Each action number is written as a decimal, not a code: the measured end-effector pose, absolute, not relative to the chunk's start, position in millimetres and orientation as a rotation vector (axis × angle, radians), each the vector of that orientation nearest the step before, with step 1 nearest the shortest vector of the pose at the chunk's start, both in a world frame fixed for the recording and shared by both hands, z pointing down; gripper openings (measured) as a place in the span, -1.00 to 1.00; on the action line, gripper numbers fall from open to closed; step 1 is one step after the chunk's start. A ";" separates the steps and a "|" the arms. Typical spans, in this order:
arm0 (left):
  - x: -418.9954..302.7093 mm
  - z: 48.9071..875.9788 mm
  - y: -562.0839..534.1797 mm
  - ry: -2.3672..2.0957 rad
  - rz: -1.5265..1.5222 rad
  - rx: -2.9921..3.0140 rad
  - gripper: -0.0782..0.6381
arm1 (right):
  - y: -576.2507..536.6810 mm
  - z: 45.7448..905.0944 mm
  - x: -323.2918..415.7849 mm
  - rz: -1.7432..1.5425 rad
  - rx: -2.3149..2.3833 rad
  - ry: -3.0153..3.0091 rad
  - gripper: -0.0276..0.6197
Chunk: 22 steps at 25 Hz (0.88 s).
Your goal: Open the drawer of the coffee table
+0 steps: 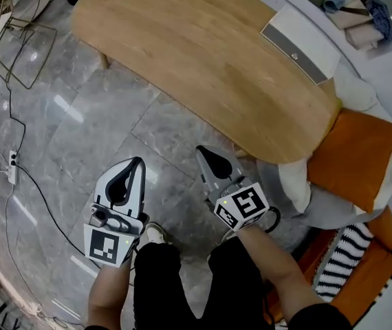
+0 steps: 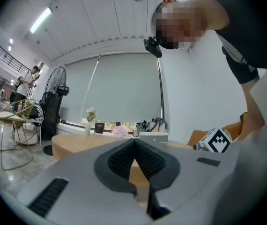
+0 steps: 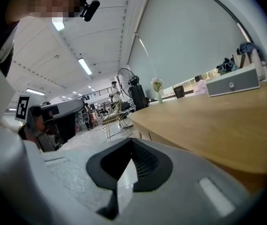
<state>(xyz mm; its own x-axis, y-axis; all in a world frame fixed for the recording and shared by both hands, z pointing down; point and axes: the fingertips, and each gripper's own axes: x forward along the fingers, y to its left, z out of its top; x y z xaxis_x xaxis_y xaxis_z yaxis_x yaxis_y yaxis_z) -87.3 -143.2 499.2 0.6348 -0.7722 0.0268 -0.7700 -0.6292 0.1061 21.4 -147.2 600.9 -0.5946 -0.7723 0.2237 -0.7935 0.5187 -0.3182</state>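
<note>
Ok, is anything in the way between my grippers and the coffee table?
Nothing visible does. Only bare floor lies between the left gripper, the right gripper and the coffee table's near edge. The orange cushion sits beside the table's right end, off that path.

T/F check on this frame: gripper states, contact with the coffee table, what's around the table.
1. The left gripper and the right gripper are both shut and empty. True.
2. The left gripper touches the coffee table. False: it hangs over the floor, short of the table's near edge.
3. A grey box with a round knob stands at the table's far side. True.
4. The orange cushion lies on the tabletop. False: it lies off the table, past its right end.
</note>
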 end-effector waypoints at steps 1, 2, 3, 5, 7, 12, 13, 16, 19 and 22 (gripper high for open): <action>-85.9 517.1 -145.2 -1.292 -0.035 2.749 -0.76 | -150.6 617.7 21.5 0.584 1.385 -2.694 -0.93; -83.9 534.9 -147.0 -1.285 -0.031 2.759 -0.76 | -154.2 634.5 21.6 0.562 1.380 -2.696 -0.93; -81.6 552.5 -148.9 -1.275 -0.018 2.774 -0.76 | -158.0 650.8 21.6 0.552 1.375 -2.700 -0.93; -77.0 583.5 -154.7 -1.254 0.001 2.805 -0.76 | -165.5 681.0 23.0 0.612 1.381 -2.714 -0.93; -72.7 606.3 -163.2 -1.245 -0.019 2.828 -0.76 | -172.4 709.0 24.0 0.769 1.374 -2.737 -0.93; -68.7 654.6 -182.2 -1.242 -0.056 2.892 -0.76 | -197.5 750.5 15.0 0.936 1.310 -2.794 -0.93; -68.7 663.0 -184.7 -1.242 -0.067 2.897 -0.76 | -202.5 752.0 17.8 0.956 1.338 -2.816 -0.93; -64.9 681.0 -189.2 -1.229 -0.082 2.932 -0.76 | -214.0 760.8 32.1 1.037 1.442 -2.869 -0.93; -60.8 687.9 -194.6 -1.192 -0.113 2.945 -0.76 | -221.2 768.3 42.9 1.052 1.488 -2.947 -0.93; -65.1 687.0 -195.8 -1.175 -0.094 2.942 -0.76 | -219.9 764.4 48.3 1.016 1.476 -3.083 -0.93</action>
